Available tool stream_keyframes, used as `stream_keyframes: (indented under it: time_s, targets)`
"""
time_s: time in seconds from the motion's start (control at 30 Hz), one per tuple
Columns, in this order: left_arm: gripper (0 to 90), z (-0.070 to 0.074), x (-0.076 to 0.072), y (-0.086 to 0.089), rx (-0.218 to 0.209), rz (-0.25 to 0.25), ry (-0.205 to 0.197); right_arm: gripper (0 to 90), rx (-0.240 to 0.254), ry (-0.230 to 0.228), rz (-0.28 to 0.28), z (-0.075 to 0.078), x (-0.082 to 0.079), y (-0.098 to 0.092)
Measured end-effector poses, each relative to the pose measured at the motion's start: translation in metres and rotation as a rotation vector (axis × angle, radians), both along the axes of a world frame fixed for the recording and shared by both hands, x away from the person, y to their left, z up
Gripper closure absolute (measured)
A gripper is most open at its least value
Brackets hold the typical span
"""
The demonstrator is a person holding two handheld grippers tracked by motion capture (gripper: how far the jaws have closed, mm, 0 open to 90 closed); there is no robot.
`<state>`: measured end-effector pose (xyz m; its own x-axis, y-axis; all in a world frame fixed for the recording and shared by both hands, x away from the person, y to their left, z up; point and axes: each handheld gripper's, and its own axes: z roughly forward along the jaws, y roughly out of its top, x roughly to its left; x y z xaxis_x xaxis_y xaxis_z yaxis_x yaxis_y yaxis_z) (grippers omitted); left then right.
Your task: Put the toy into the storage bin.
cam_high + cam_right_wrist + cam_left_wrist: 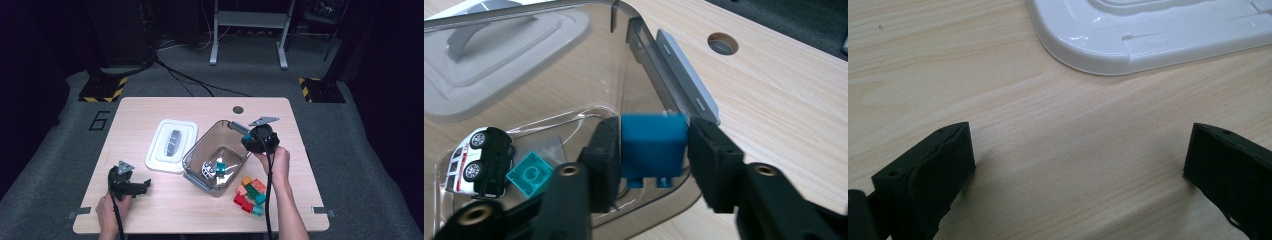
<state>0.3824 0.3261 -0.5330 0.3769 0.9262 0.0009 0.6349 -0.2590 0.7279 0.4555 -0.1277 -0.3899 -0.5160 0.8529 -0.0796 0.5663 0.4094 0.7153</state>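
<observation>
While the high view looks down on a wooden table (150,107), the right gripper (259,138) hangs over the far right rim of a clear plastic box (200,150), and the left gripper (131,187) rests low on the table near the front left corner. A white lid (171,145) lies flat just left of the box, and a small heap of red, green, orange and teal bricks (251,195) sits on the table by the box's front right corner. Inside the box lie a toy car (207,170) and a teal brick (220,168). From the left gripper view, the 2 black jaws stand wide apart with bare wood between them, gripping nothing, and a corner of the lid (1128,45) lies ahead. From the right gripper view, a blue brick (654,147) sits between the 2 jaws above the box's inner corner, blurred; whether the pads are pressing on it cannot be told. Below lie the car (476,162) and the teal brick (530,173) on the box floor.
</observation>
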Motion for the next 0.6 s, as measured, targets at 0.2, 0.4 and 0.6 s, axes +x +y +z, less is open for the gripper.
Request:
stream_keyframes:
  time_s: [0.2, 0.4, 0.6]
  targets:
    - [0.0, 0.0, 0.0, 0.0, 0.0, 0.0, 0.0, 44.0, 0.038, 0.002, -0.028, 0.005, -0.007, -0.007]
    - [0.0, 0.0, 0.0, 0.0, -0.001, 0.001, 0.002, 27.7, 0.085, -0.005, -0.019, 0.014, -0.023, -0.021]
    - [0.0, 0.0, 0.0, 0.0, -0.001, 0.001, 0.002, 13.0, 0.124, 0.0, 0.006, 0.014, -0.046, -0.041]
